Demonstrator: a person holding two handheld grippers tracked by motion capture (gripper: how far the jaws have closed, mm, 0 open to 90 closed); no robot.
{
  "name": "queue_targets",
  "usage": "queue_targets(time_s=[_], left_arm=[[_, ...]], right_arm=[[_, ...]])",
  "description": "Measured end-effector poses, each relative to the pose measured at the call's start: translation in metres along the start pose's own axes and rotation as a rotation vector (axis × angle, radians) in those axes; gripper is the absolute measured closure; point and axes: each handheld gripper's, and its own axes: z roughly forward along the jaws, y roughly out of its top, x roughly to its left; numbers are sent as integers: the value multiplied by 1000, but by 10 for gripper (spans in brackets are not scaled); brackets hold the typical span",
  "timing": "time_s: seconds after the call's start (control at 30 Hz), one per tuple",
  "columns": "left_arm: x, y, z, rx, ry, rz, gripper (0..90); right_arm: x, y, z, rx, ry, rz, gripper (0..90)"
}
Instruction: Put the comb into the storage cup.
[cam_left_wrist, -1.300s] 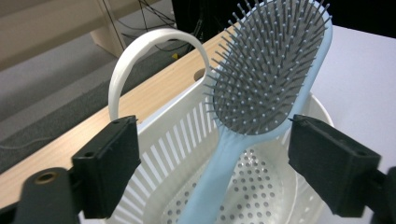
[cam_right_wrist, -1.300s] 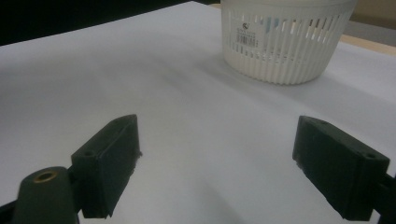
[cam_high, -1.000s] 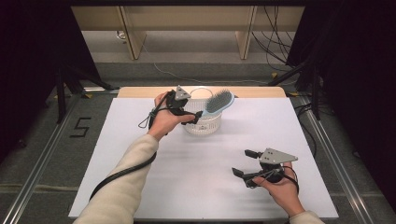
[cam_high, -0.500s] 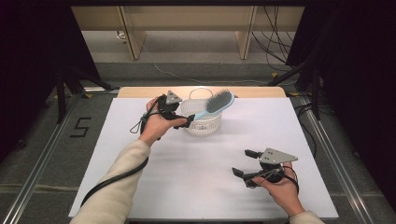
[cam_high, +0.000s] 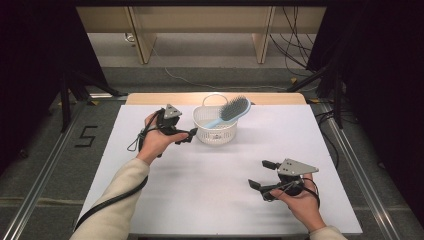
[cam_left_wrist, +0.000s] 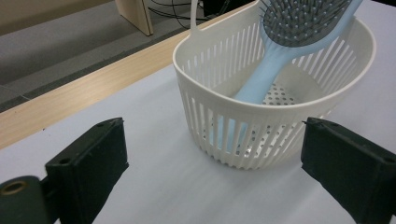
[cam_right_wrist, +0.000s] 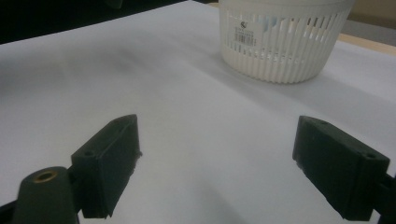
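Note:
A white slatted basket stands at the back middle of the white table. A light blue hairbrush with grey bristles leans in it, handle down, head over the far right rim. My left gripper is open just left of the basket, apart from it. In the left gripper view the basket and the hairbrush lie ahead of the open left gripper. My right gripper rests open near the front right, nothing between its jaws. In the right gripper view the right gripper faces the basket far off.
The white table top has a wooden strip along its far edge. A thin white loop handle rises from the basket's back. Cables and table legs sit on the floor beyond.
My left gripper has drawn back from the basket toward the left and nearer the person. The hairbrush stays leaning in the basket. The right gripper has not moved.

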Motion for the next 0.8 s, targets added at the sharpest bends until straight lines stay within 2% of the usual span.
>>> queue_targets(time_s=[0.1,0.27,0.8], left_arm=[[2,-3,-5,-5,-2,-3,65],[2,-10,-13,-4,-32,-22,64],[-2,-29,-35,-11,-48,-2,64]], right_arm=[[0,0,0,0,0,-1,158],[0,0,0,0,-2,0,158],[0,0,0,-2,-8,0,157]])
